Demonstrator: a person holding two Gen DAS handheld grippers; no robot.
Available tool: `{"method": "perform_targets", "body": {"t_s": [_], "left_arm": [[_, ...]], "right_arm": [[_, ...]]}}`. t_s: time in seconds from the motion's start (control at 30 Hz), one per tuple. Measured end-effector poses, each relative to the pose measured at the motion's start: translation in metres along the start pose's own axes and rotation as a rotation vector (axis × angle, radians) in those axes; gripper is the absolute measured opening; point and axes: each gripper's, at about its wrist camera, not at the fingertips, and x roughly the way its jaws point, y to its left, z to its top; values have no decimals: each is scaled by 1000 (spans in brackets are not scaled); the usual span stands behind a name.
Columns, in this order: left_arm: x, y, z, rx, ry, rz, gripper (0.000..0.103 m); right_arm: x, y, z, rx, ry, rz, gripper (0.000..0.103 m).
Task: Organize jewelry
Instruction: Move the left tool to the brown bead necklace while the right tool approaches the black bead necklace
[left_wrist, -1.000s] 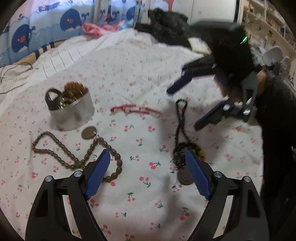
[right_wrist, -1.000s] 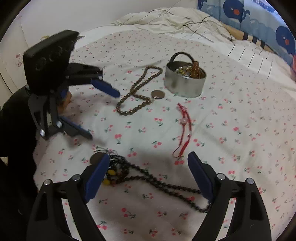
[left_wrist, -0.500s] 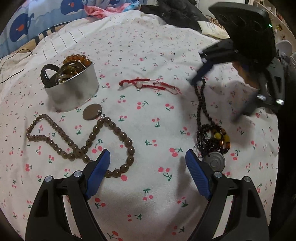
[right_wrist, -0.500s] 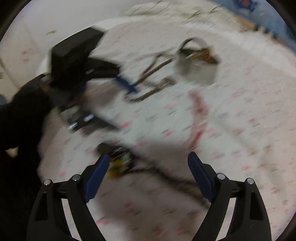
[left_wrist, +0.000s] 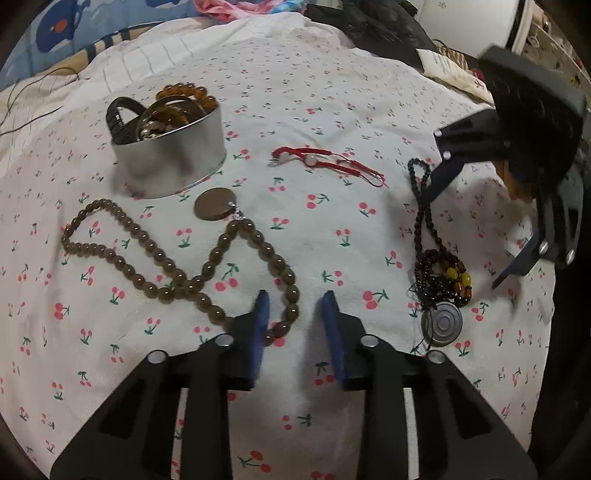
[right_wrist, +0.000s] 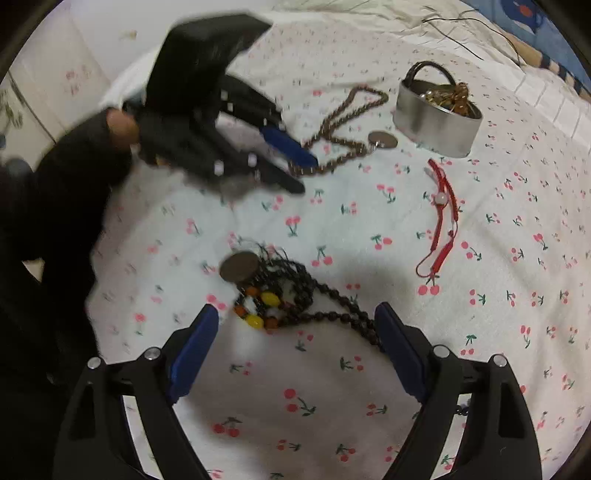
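A brown bead necklace (left_wrist: 177, 258) with a round brown pendant lies on the cherry-print sheet; its near loop sits between my left gripper's (left_wrist: 295, 306) blue fingers, which stand narrowed around it with a gap left. A silver tin (left_wrist: 173, 155) holding bracelets stands behind it. A red cord bracelet (left_wrist: 325, 164) lies mid-sheet. A dark bead necklace (right_wrist: 295, 295) with yellow and orange beads and a metal disc lies just ahead of my open, empty right gripper (right_wrist: 295, 325). The tin (right_wrist: 436, 118), the red bracelet (right_wrist: 441, 218) and the left gripper (right_wrist: 288, 162) also show in the right wrist view.
The bed sheet (left_wrist: 332, 92) slopes away at its edges. A whale-print cover (left_wrist: 55, 40) and dark clothes (left_wrist: 369, 26) lie at the far side. Thin cables (right_wrist: 472, 33) trail across the sheet behind the tin.
My left gripper has moved in over the brown necklace and its fingers have narrowed around the near loop. My right gripper has swung closer to the dark bead necklace and stays open.
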Motion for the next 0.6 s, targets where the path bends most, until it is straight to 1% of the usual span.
{"method": "perform_targets", "body": {"t_s": [0.07, 0.1, 0.17, 0.23, 0.33, 0.4, 0.47, 0.5, 0.53, 0.57, 0.6], "left_arm": [[-1, 0, 1, 5, -4, -1, 24], [-1, -1, 2, 9, -4, 2, 24], [-5, -3, 2, 28, -12, 20, 24], [-8, 2, 4, 16, -31, 45, 24], [-7, 8, 8, -4, -36, 88, 29], [-8, 11, 10, -10, -48, 130, 32], [-17, 15, 13, -17, -84, 143, 34], [-20, 17, 15, -22, -99, 158, 40], [-21, 19, 16, -21, -103, 173, 43], [-18, 22, 17, -21, -100, 199, 45], [-15, 26, 18, -30, -88, 203, 47]], "right_arm": [[8, -3, -1, 3, 36, -35, 83], [9, -5, -2, 10, 37, -36, 83], [10, -5, 0, 21, 23, -14, 83], [13, -1, 3, 22, 19, 20, 84], [26, 7, 6, 5, 44, 10, 85], [29, 10, 8, -4, 37, 10, 85], [31, 12, 8, -1, 27, 2, 85], [34, 12, 10, -1, 27, -4, 84], [35, 13, 11, -1, 28, -15, 83], [36, 13, 13, 3, 24, -23, 78], [37, 13, 14, 10, 21, -40, 69]]}}
